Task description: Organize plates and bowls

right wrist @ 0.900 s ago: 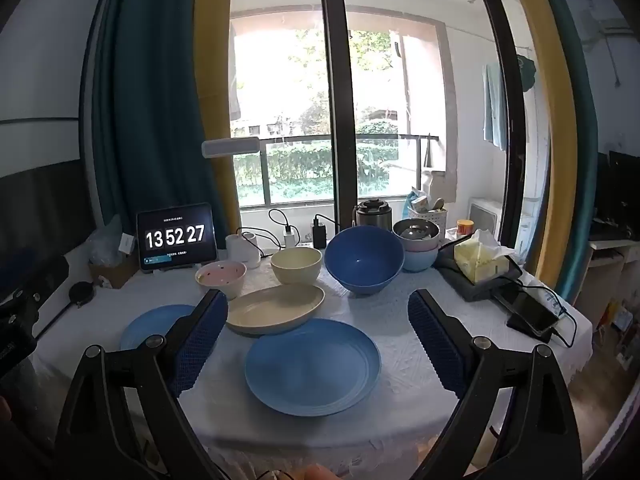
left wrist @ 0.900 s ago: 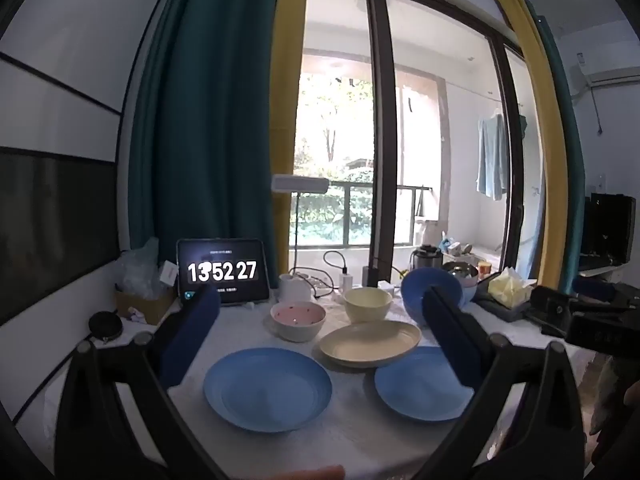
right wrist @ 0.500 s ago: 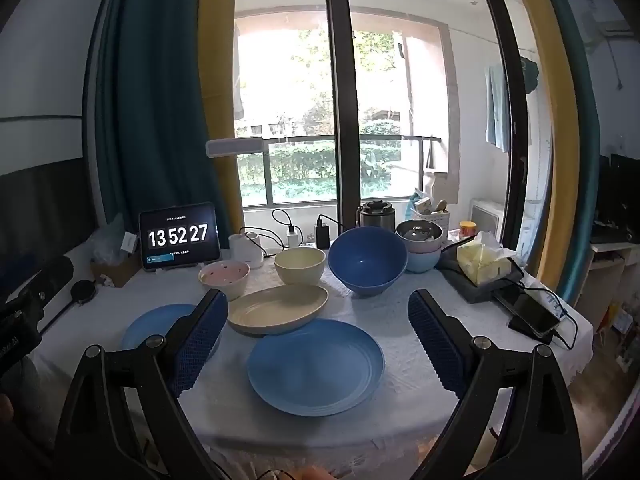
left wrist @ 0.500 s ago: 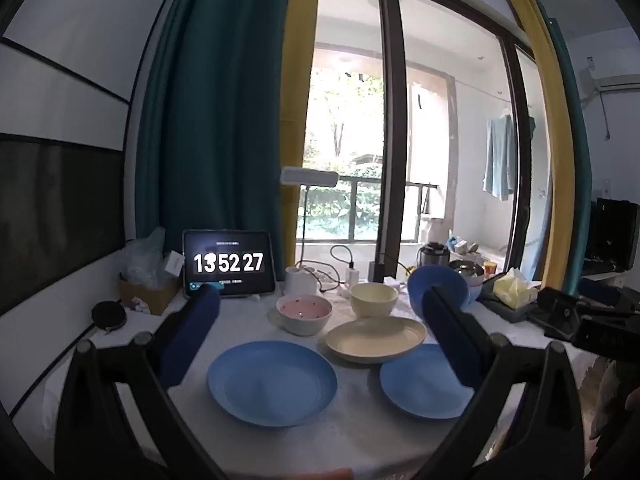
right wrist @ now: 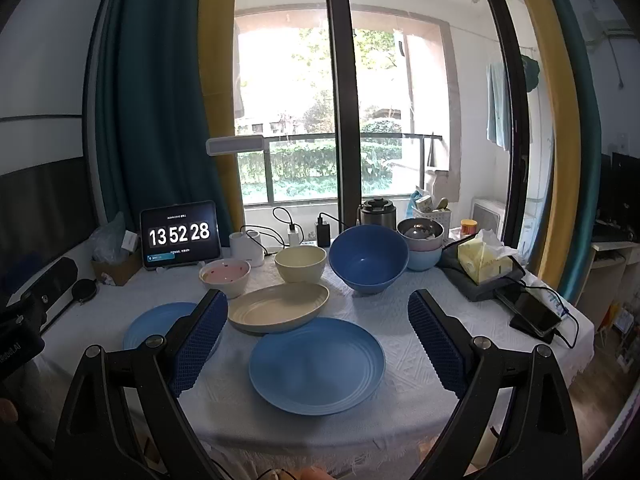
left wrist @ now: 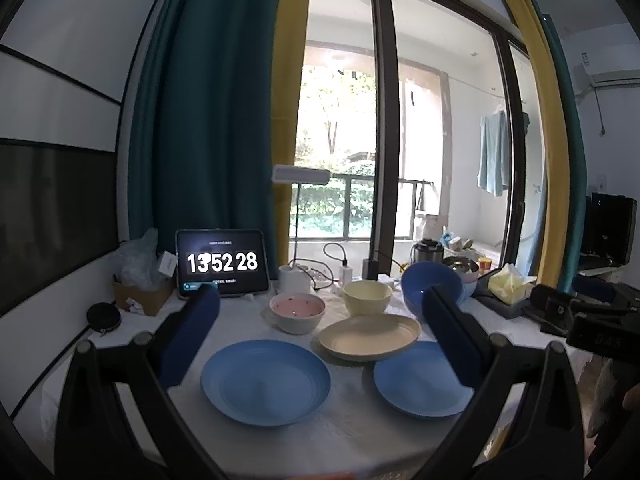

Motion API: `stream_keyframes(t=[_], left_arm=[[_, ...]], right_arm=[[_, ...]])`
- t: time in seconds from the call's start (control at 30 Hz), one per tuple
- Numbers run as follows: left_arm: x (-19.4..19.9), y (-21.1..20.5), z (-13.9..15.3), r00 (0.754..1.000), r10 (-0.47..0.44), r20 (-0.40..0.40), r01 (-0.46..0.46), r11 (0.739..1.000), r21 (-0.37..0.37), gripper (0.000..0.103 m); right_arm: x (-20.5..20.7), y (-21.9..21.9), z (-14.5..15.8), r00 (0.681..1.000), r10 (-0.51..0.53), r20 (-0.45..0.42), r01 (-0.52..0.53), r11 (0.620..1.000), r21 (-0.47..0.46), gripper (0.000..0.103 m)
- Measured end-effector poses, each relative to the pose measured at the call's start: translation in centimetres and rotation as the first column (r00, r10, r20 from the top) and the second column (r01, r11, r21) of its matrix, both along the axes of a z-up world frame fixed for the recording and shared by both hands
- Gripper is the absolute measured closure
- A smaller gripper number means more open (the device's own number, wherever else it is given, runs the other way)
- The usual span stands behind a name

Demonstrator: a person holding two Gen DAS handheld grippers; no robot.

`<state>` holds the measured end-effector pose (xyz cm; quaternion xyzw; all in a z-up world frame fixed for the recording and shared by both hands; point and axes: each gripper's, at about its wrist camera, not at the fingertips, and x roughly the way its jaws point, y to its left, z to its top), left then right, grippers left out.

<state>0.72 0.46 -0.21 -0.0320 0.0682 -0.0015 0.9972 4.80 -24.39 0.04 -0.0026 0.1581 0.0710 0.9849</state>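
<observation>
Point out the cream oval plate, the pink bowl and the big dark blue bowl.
cream oval plate [right wrist: 276, 307]: right wrist view, on its inner floor.
pink bowl [left wrist: 297, 307]: left wrist view, on its pink inside.
big dark blue bowl [right wrist: 368, 258]: right wrist view, on its inner wall.

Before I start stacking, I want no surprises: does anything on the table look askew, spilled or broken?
One thing: the cream plate sits tilted, its near edge lapping over the rim of the right blue plate. The large blue bowl also looks tipped toward the camera. No spills or breakage show; both grippers are open above the table.
</observation>
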Motion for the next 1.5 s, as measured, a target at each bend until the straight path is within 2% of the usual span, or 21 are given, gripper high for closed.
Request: stream_keyframes(t=[1.5], left_arm=[[-0.05,-0.19,-0.48,1.0,0.006,-0.01,-0.006,1.0,-0.008,0.001]], right_arm=[[0.03,0.21,0.0,1.0,0.002,-0.002,-0.002,1.0,-0.001,0.009]])
